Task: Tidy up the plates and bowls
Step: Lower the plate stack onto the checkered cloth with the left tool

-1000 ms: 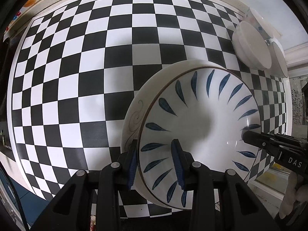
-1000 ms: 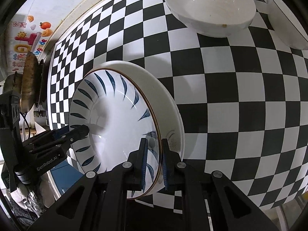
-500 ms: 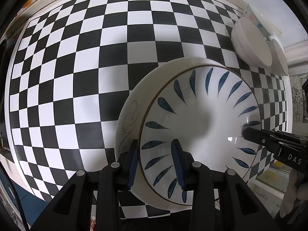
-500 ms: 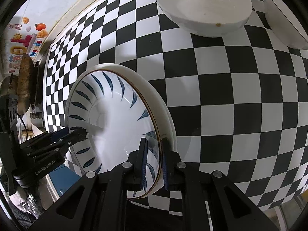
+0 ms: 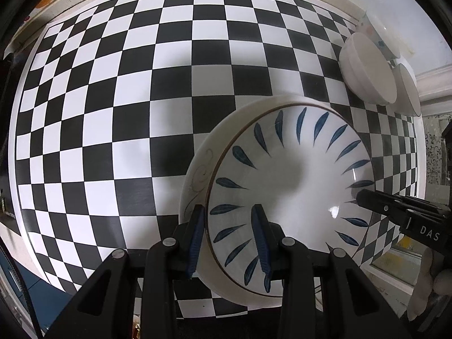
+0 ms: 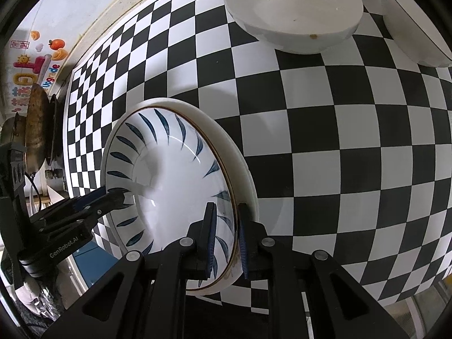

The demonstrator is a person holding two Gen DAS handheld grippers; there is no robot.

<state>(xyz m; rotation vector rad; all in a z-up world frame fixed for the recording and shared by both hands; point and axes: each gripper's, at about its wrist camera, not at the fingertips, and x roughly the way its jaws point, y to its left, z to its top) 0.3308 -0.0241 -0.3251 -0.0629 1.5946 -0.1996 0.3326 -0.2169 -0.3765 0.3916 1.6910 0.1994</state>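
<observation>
A white plate with blue leaf marks (image 5: 296, 186) lies stacked on a plain white plate with a faint swirl (image 5: 197, 178), near the front edge of the checkered table (image 5: 127, 90). My left gripper (image 5: 227, 240) is shut on the near rim of the stack, one finger outside the lower plate and one on the leaf plate's face. My right gripper (image 6: 226, 237) is shut on the opposite rim of the leaf plate (image 6: 169, 175), with the white plate's edge (image 6: 243, 169) beside its outer finger. Each gripper shows in the other's view: the right gripper (image 5: 364, 197) and the left gripper (image 6: 118, 197).
Two white bowls (image 5: 367, 70) (image 5: 406, 90) and a patterned bowl (image 5: 375, 36) stand at the table's far right corner by the wall. A worn pan (image 6: 35, 130) hangs off the table's left end. The table's front edge lies just under the plates.
Hardly anything differs. Both grippers stay on the plate rims and the stack keeps its place. The views have shifted only slightly.
</observation>
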